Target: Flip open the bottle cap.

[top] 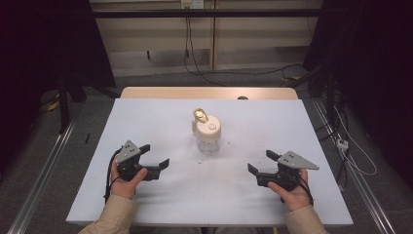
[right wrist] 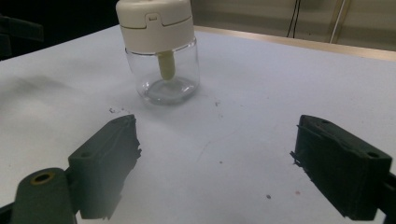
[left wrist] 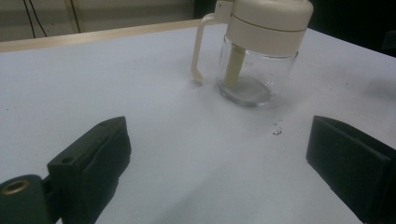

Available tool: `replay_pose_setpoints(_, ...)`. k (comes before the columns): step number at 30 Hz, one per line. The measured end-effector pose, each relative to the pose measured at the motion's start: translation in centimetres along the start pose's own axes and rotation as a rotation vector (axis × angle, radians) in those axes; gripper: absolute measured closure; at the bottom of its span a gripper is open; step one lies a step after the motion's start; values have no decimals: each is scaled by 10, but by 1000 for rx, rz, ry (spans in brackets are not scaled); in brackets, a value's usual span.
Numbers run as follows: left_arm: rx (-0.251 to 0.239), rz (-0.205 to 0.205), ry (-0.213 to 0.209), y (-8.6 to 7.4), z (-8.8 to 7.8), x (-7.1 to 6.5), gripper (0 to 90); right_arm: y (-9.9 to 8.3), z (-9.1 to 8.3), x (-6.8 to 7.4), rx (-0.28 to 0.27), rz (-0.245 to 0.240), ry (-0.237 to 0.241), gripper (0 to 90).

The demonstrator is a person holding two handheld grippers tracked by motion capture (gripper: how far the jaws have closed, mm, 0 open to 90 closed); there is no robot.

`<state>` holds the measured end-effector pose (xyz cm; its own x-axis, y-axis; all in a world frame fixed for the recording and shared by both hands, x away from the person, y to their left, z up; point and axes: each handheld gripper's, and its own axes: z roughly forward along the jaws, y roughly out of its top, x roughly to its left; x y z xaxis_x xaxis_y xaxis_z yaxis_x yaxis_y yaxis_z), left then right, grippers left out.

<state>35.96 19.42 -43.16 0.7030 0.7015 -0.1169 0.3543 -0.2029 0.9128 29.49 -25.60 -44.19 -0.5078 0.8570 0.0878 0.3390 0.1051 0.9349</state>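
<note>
The glass jar with a cream lid stands mid-surface, well apart from both hands. The left claw and right claw, held low near the front edge, angle inward toward it, both released and empty.

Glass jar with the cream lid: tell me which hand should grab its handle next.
Left, probably. The jar turns its handle toward the open left tool. The right tool, also open, faces the handleless side.
</note>
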Motion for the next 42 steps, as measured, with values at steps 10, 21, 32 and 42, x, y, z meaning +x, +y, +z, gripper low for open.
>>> replay_pose_setpoints(10, 7, 13, -4, -8, -16, 4, 57, -7, -13, -5, 2, 6, -27, 131)
replay_pose_setpoints(21, 0, 4, 12, -13, -26, 15, 58, -12, -16, -7, 19, 0, -33, 132)
replay_pose_setpoints(32, 3, -11, 29, -17, -34, 21, 58, -15, -23, -13, 20, 2, -46, 132)
replay_pose_setpoints(42, -5, -8, 34, -20, -40, 25, 58, -17, -26, -15, 22, 4, -49, 133)
